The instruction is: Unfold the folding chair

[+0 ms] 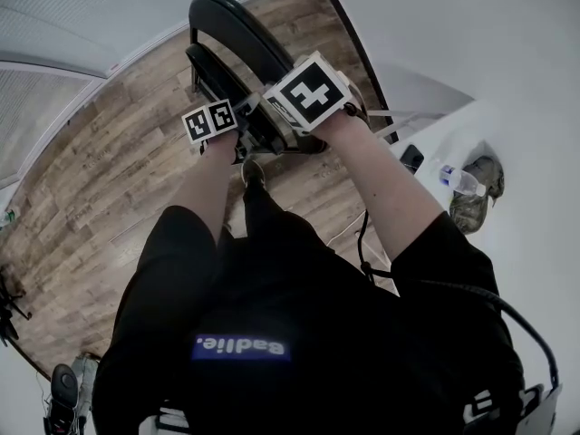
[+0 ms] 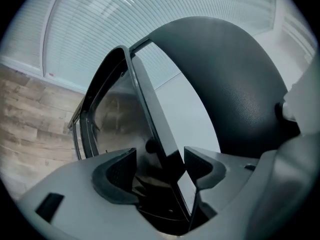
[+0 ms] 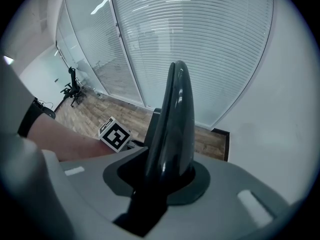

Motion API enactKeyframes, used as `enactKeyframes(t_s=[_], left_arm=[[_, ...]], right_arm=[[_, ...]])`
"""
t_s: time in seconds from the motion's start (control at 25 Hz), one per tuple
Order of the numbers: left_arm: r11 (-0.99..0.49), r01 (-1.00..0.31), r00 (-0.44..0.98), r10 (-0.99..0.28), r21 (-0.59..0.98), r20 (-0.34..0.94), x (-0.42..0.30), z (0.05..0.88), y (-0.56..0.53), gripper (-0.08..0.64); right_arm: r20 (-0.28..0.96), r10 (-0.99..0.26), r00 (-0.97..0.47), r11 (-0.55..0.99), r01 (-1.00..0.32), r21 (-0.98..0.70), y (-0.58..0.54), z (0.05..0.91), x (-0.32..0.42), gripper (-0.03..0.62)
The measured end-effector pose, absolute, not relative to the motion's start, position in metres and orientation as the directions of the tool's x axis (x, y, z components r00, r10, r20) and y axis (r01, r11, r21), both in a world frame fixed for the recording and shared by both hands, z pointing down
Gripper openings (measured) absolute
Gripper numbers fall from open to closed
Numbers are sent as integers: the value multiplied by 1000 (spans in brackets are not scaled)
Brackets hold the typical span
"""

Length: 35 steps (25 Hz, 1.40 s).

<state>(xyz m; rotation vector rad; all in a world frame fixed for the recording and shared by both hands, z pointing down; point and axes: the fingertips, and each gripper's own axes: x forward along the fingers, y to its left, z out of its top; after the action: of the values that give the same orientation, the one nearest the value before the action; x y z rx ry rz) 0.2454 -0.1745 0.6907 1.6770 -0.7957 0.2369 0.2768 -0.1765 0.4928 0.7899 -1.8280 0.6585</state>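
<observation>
Right claw (image 3: 162,176) clamps the backrest (image 3: 175,109) of the folding chair (image 1: 258,43); left claw (image 2: 160,163) gapes around the seat edge (image 2: 150,109). I should pinch it firmly, then swing it down.

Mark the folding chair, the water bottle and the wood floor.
folding chair (image 1: 240,21), head view, curved top of its backrest.
water bottle (image 1: 462,181), head view, its clear body.
wood floor (image 1: 109,170), head view, bare planks at left.

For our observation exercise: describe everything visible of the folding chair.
The folding chair is dark, part glossy, seemingly plastic, with rounded panels and a thin frame; it stands upright over the wood floor, panels close together, not yet unfolded. The right gripper clamps one rounded panel's edge; a thin edge passes between the left gripper's open jaws.
</observation>
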Motion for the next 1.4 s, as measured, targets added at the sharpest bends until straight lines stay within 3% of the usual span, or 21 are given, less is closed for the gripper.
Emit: enactKeyframes(t_s=[0.16,0.96,1.04,1.4], left_arm=[[-45,-550,785,-370,834,497,248,686,-170,226],[-50,-514,794,-407,857,452,127,692,-110,207],[-18,-533,770,-424,846,476,106,700,-101,175],[128,-523,728,-448,843,519,8,755,-60,173]], right_arm=[[931,-213,-295,642,-761,-94,-172,494,275,82],[908,-174,-381,632,-750,-194,-154,510,247,63],[905,-166,-391,626,-751,-210,-153,515,244,64],[893,-137,-428,610,-747,-264,-150,543,225,69]])
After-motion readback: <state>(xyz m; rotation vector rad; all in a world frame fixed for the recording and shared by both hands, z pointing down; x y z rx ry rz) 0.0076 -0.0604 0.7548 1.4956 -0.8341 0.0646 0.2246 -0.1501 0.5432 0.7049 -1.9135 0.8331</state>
